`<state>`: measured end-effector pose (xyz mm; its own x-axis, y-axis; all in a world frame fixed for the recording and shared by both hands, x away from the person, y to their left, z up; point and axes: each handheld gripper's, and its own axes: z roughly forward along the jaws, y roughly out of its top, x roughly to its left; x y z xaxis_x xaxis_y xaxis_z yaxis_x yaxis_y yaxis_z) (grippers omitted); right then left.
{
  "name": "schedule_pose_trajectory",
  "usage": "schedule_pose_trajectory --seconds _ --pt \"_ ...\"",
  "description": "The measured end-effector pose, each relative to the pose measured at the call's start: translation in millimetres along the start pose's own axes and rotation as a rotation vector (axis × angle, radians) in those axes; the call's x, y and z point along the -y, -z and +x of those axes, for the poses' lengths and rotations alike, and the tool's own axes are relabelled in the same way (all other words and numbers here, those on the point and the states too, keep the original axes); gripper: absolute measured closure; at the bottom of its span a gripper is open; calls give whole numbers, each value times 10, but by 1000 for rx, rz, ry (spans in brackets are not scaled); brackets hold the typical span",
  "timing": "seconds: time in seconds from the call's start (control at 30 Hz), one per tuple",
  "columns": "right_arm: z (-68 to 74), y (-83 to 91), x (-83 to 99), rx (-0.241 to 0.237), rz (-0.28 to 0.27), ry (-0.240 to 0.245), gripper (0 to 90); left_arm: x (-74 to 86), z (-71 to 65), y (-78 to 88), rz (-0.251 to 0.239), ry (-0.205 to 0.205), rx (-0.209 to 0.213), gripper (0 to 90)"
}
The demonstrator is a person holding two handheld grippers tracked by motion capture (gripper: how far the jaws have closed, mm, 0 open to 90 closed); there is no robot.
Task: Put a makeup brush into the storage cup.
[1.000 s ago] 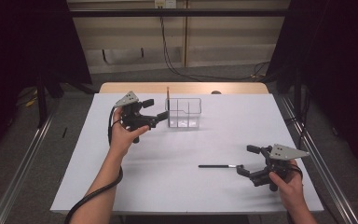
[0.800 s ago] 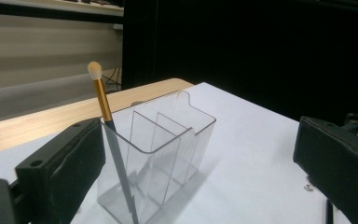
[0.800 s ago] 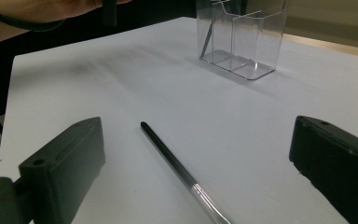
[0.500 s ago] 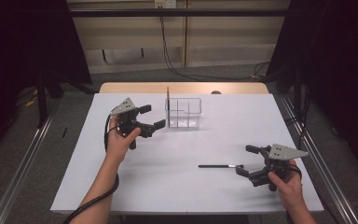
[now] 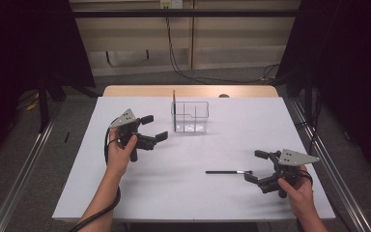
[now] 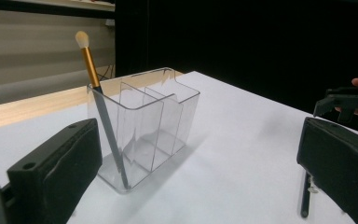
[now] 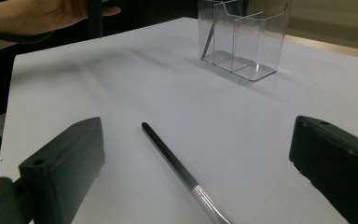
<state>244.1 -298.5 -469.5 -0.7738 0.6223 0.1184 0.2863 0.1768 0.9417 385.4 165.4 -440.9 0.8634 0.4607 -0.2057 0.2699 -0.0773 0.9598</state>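
right gripper (image 5: 260,167): jaws wide, empty | black brush (image 5: 224,172) lying just ahead, untouched | left gripper (image 5: 153,128): wide, empty | white table (image 5: 232,203), dark room

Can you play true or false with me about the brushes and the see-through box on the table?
1. A makeup brush with a gold handle stands inside the clear organizer. True.
2. The black brush is standing in the clear organizer too. False: it lies flat on the white table, apart from the organizer.
3. The right gripper is open, with the black brush lying in front of it. True.
4. The left gripper is squeezing the organizer. False: it is open and holds nothing, beside the organizer.
5. The gold-handled brush has its fluffy tip pointing down. False: the pale fluffy tip points up.
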Motion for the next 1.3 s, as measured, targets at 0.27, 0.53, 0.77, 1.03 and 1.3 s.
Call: schedule_pose_trajectory --seconds 0.27,0.53,0.77,1.03,1.3 --pt "-1 -8 -1 -1 0 2 28 42 -28 122 -6 -20 5 0" --pt "11 -10 -8 -2 -3 6 28 88 -92 184 5 -43 24 0" --pt "14 3 -9 0 -4 4 28 116 -152 231 6 -50 39 0" --pt "12 8 -9 0 -5 6 28 173 -164 365 28 -80 37 0" --pt "16 4 -15 1 -6 9 27 231 -177 526 34 -85 27 0"
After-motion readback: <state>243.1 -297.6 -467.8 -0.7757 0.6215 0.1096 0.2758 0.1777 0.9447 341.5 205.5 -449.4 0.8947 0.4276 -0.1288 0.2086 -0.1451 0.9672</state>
